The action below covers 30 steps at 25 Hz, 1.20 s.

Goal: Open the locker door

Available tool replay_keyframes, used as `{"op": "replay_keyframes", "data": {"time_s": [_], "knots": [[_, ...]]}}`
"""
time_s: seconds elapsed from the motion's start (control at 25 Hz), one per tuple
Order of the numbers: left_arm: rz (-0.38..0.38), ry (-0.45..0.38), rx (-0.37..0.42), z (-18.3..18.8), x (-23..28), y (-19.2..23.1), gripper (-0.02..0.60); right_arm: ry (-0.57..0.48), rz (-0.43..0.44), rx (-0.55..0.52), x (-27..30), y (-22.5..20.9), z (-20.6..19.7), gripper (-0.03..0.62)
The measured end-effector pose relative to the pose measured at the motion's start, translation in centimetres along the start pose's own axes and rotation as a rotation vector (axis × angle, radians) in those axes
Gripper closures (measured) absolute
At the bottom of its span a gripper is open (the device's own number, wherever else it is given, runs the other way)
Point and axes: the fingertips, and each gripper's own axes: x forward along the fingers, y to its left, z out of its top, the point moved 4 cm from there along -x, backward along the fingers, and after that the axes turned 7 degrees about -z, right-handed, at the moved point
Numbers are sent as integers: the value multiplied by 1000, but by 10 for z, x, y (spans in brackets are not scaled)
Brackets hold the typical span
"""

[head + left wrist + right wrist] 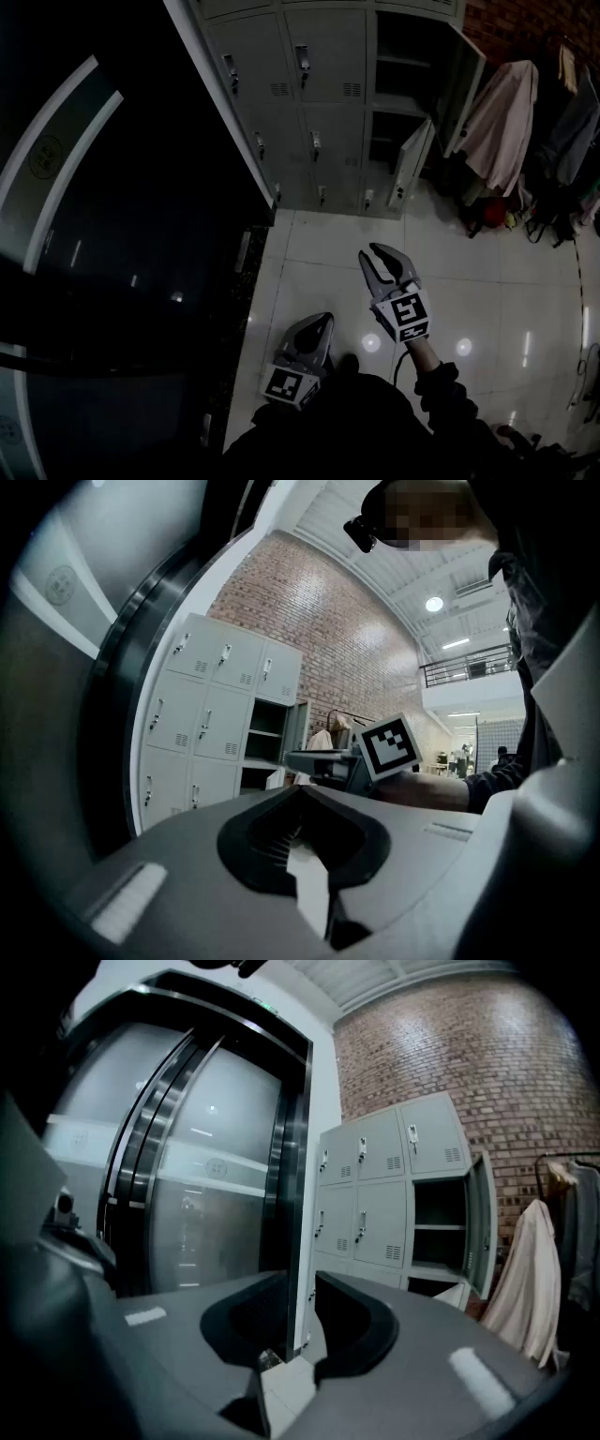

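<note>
Grey lockers (281, 141) stood well ahead across the tiled floor (319, 248). The right gripper (373, 255) had jaws spread and empty, and the left gripper (322, 322) had its jaws pressed together. Squarely approaching a closed door's handle (303, 58) looked wisest.

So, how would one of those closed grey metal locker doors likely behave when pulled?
Probably rigid: the closed grey metal locker door looks like flat sheet panel. Likely swings sideways on hinges, as the open door hangs ajar. Its small handle offers little grip, so jaws might slip.
</note>
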Motion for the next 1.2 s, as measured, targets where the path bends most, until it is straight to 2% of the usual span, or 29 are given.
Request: {"op": "replay_keyframes", "data": {"time_s": [0.16,0.36,0.56,0.68,0.96,1.2], "knots": [[51,12,-35,-7,0,48,563,-56,7,41,62,-18,18,517],[107,-3,-58,-6,20,127,561,-59,38,37,165,-34,32,516],[99,-25,-71,18,55,218,557,-72,24,-2,271,-51,58,513],[89,-50,-70,40,68,272,521,-63,13,2,344,-60,74,513],[102,-64,-103,64,84,379,502,-47,-77,-4,474,-97,106,502],[136,-64,-126,75,111,435,503,-38,-181,-22,570,-156,117,467]]}}
